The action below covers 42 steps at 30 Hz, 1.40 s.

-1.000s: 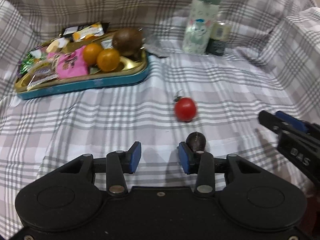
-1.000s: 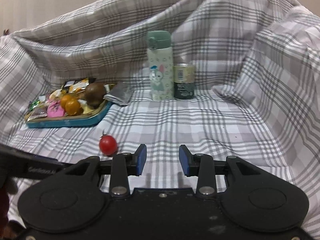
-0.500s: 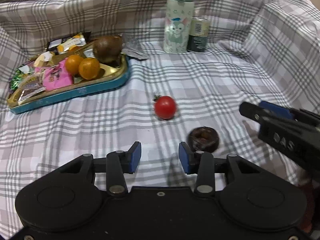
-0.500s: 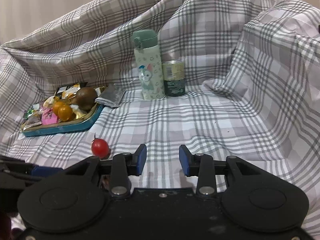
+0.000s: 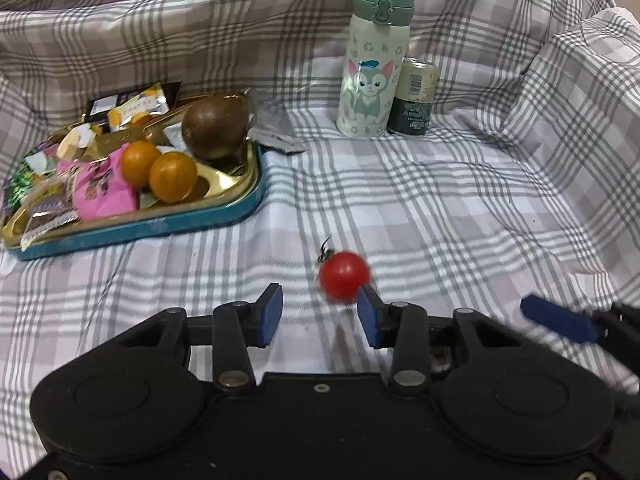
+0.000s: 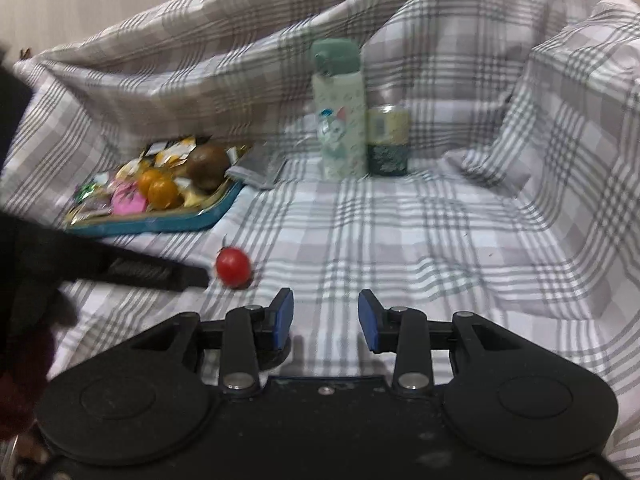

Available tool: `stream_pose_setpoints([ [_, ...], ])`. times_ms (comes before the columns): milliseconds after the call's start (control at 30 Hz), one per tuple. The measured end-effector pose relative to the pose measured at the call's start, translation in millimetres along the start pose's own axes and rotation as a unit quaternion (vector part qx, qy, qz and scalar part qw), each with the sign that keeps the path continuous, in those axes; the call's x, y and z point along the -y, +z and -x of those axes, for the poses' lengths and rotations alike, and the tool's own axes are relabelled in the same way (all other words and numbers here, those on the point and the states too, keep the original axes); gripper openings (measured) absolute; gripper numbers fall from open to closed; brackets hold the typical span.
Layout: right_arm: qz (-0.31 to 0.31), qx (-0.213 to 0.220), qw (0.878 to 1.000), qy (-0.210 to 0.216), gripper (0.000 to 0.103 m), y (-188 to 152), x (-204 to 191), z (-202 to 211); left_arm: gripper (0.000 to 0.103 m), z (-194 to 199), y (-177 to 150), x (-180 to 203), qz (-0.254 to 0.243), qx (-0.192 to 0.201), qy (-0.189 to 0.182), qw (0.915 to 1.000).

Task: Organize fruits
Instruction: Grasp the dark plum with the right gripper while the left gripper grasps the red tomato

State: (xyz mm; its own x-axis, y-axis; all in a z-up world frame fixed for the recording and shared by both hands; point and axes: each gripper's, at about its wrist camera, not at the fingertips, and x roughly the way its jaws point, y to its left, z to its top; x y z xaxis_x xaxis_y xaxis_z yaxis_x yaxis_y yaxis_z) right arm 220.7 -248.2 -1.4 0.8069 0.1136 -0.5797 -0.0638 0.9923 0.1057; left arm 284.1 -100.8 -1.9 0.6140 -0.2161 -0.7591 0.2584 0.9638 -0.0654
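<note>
A red cherry tomato (image 5: 344, 282) lies on the plaid cloth, just ahead of my left gripper's right fingertip; it also shows in the right wrist view (image 6: 233, 267). My left gripper (image 5: 319, 317) is open and empty. My right gripper (image 6: 324, 317) is open and empty over bare cloth, right of the tomato. A teal tray (image 5: 168, 224) at the left holds two oranges (image 5: 173, 177), a brown round fruit (image 5: 215, 127) and snack packets. The small dark fruit seen earlier is hidden behind my left gripper.
A green cat-print bottle (image 5: 374, 60) and a can (image 5: 414, 98) stand at the back. A silver wrapper (image 5: 274, 126) lies beside the tray. The plaid cloth rises in folds at the back and right. The right gripper's blue finger (image 5: 558, 324) enters the left wrist view.
My left gripper has moved forward, so the tomato now sits right at its right fingertip and the dark fruit has passed out of sight. The right gripper shifted slightly closer to the tomato.
</note>
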Motion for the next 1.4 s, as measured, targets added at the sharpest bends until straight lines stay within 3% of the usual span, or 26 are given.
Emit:
stream_pose_setpoints([
  [267, 0.069, -0.022, 0.995, 0.062, 0.042, -10, -24, -1, 0.049, -4, 7, -12, 0.019, 0.007, -0.013, 0.9997],
  [467, 0.073, -0.033, 0.995, 0.052, 0.051, -12, -33, -13, 0.049, -5, 6, -22, 0.025, 0.006, -0.014, 0.9996],
  [733, 0.079, -0.030, 0.996, 0.027, 0.054, -9, -41, -28, 0.049, -9, 2, -32, 0.029, -0.002, -0.020, 0.9994],
  [1100, 0.100, -0.051, 0.994, 0.009, 0.054, -11, -47, -43, 0.049, -11, 1, -28, 0.030, -0.002, -0.034, 0.9990],
  [1233, 0.108, -0.055, 0.993, 0.008, 0.047, -13, -45, -44, 0.049, -12, 2, -18, 0.017, 0.000, -0.042, 0.9990],
  [1400, 0.096, -0.054, 0.993, -0.029, 0.047, -11, -35, -45, 0.049, -15, 4, -7, 0.001, -0.002, -0.047, 0.9989],
])
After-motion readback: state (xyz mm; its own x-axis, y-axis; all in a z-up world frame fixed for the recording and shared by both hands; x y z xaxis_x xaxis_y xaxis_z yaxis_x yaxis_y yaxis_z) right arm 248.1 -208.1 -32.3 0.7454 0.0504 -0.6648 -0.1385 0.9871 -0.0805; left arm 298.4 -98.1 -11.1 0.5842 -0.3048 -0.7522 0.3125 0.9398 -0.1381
